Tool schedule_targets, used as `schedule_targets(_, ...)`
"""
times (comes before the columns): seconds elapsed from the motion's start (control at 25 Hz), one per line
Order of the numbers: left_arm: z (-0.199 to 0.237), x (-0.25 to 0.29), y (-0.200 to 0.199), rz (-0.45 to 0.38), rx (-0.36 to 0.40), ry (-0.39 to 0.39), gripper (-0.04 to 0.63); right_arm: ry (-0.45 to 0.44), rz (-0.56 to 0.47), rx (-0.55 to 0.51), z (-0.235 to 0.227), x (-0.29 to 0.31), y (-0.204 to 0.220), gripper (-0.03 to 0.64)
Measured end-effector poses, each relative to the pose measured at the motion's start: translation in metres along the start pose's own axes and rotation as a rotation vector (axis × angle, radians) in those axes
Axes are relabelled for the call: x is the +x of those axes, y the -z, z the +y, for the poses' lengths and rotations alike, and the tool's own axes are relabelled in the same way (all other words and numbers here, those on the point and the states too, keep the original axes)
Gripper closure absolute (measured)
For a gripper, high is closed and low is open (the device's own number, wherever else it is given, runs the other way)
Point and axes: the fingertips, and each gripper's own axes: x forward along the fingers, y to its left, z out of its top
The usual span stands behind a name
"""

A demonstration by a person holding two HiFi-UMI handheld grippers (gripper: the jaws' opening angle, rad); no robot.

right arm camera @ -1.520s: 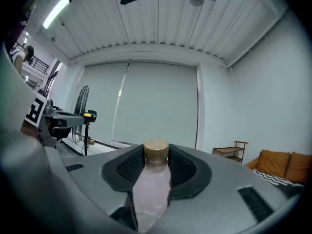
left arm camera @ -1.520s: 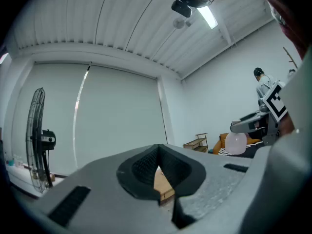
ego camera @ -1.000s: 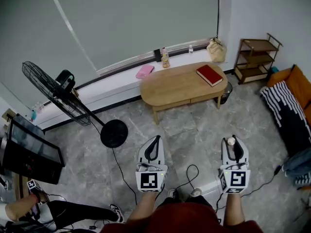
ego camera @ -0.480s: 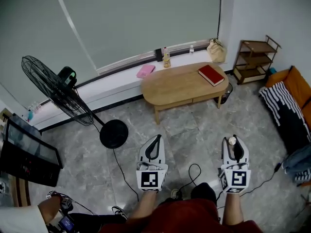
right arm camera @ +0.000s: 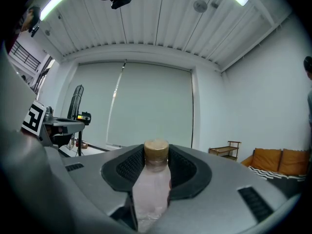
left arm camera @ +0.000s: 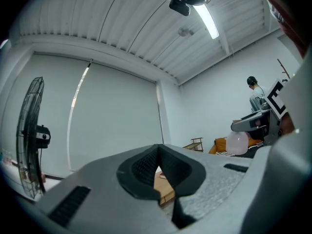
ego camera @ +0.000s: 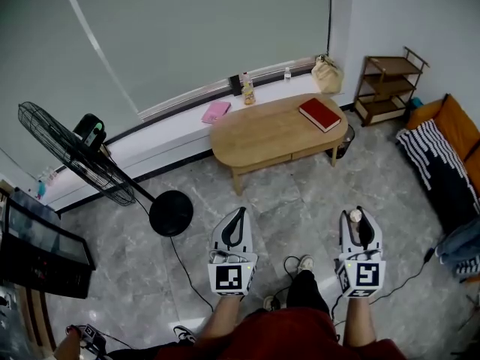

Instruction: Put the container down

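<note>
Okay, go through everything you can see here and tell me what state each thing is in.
Right gripper, shut on the bottle.
Bottle, capped, not yet put down.
Left gripper, shut, empty.
Book, closed, flat on the table.
Fan, standing upright.
Blind, pulled down.

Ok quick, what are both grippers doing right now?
Left gripper: closed, empty.
Right gripper: closed on a bottle with a tan cap.
</note>
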Motion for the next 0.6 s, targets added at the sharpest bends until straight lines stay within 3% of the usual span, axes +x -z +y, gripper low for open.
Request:
schedule_targets(0.28, -0.016, 0.068, 0.007, -0.002, 0.001, 0.03, 0.591, 0.009, 0.019, 0.021, -0.039, 0.05, 0.01, 0.476)
schedule_targets(0.6, -0.054, 0.167, 0.02, 0.022, -0.006, 0.072, 0.591, 0.035, 0.037, 0.062, -0.114, 0.115, 0.028, 0.476)
